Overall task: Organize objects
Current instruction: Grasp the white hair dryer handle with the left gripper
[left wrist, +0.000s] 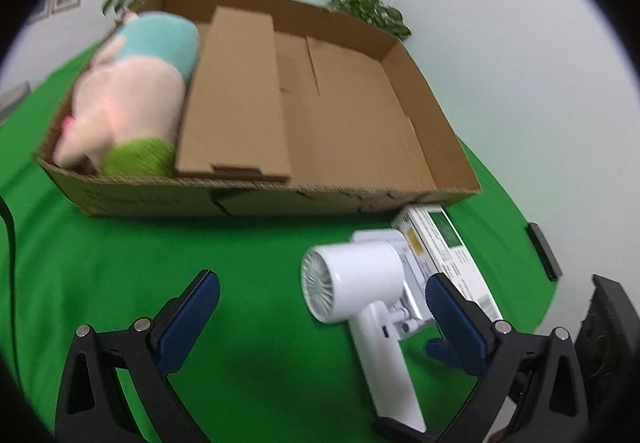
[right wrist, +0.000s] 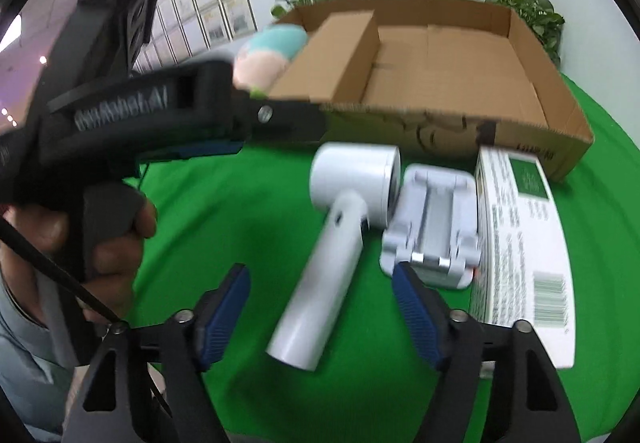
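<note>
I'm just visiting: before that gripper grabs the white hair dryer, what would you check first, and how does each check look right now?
1. Right gripper open: ok.
2. Hair dryer handle between its fingers: ok.
3. Pads touching the handle: cannot tell.
4. Cardboard box has free room: ok; only the plush toy fills its left compartment.
5. Left gripper out of the way: not ok, open and close by the dryer.
6. Phone stand clear of the dryer: not ok, right against it.

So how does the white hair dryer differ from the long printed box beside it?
The hair dryer is plain white and rounded, a barrel on a handle; the printed box is flat and rectangular, covered in text with a green panel and a barcode. The hair dryer lies angled; the printed box runs straighter toward the cardboard tray. Both lie on the green cloth, outside the tray.
</note>
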Motion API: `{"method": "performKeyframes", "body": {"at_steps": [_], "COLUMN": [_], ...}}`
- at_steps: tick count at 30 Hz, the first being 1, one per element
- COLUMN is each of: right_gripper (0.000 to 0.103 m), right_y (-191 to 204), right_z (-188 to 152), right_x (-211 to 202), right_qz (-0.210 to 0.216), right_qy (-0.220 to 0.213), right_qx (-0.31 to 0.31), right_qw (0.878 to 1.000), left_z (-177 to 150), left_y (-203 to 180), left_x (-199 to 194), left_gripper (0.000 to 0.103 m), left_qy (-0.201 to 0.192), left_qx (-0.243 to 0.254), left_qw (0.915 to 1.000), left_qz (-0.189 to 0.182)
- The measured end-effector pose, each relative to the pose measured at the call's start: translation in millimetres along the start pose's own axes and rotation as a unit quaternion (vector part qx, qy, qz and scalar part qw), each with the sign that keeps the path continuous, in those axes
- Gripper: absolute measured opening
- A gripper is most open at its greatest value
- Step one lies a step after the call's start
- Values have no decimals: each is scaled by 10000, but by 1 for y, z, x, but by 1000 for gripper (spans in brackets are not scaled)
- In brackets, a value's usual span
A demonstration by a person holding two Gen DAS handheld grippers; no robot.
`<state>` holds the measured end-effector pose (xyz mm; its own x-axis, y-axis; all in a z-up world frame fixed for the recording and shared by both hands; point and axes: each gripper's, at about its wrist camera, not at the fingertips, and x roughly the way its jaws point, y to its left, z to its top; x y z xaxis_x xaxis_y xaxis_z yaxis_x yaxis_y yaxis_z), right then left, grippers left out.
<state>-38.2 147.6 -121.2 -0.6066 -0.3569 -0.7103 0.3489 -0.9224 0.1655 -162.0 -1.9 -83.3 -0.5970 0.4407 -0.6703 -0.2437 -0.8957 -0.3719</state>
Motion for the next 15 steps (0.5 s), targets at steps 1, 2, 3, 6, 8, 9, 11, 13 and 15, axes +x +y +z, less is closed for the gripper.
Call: {"method": "performKeyframes", "body": {"at_steps": [1,2,3,6,8,9,11,13,15], "right_gripper": [67,67,64,53,46,42,38,38,37], "right_y": [-1,-2,-2,0,2,4,9,11,9], "right_z": [-1,-1,-1,1,1,1,0,0,1], "right_x": [4,8,11,16,20,22,25,27,29], "right_qz": [-42,-83,-112,-236,-156,-106,-107,-141,-36], "right_qy": [71,124,153,195,256,288,326,337,382], "right_qx": [28,63,75,-53,-100,-103,-168,-196,-99], "right_qw": [10000,9999,9998,9995,9995,9995,9993,9991,9992], "left_z": [-2,-4,-5,-10,-14,-16,-18,-20,-21], "left_y": [0,0,1,4,6,7,7,8,9], "left_x": [8,12,17,32,39,42,43,43,42], "left_gripper": [101,101,101,94,90,85,83,78,77], "left_qy": [153,254,345,657,853,922,937,994,997], "left_qx": [-38,-85,-148,-358,-475,-507,-518,-548,-607], "left_qw": [9998,9993,9986,9945,9912,9897,9887,9866,9858], "left_qz": [-153,-266,-373,-738,-899,-966,-1054,-1170,-1210]}}
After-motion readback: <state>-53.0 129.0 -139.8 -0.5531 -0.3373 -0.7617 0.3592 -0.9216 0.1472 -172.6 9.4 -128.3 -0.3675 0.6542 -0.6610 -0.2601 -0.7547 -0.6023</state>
